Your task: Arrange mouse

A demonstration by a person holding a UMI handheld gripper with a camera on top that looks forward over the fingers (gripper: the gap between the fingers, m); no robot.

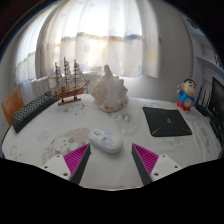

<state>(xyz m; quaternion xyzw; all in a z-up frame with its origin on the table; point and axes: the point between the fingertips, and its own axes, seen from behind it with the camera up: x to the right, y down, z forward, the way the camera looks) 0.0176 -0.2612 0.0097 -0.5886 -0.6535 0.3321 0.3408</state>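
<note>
A white computer mouse lies on the pale patterned tabletop, just ahead of my fingers and a little left of the gap's middle. A dark mouse pad lies on the table to the right, beyond my right finger. My gripper is open and empty. Its pink pads stand wide apart, one on each side, with bare table between them.
A black keyboard lies at the left. A model sailing ship and a large white conch shell stand at the back. A blue cartoon figurine stands at the right, near a dark monitor edge. Curtained windows are behind.
</note>
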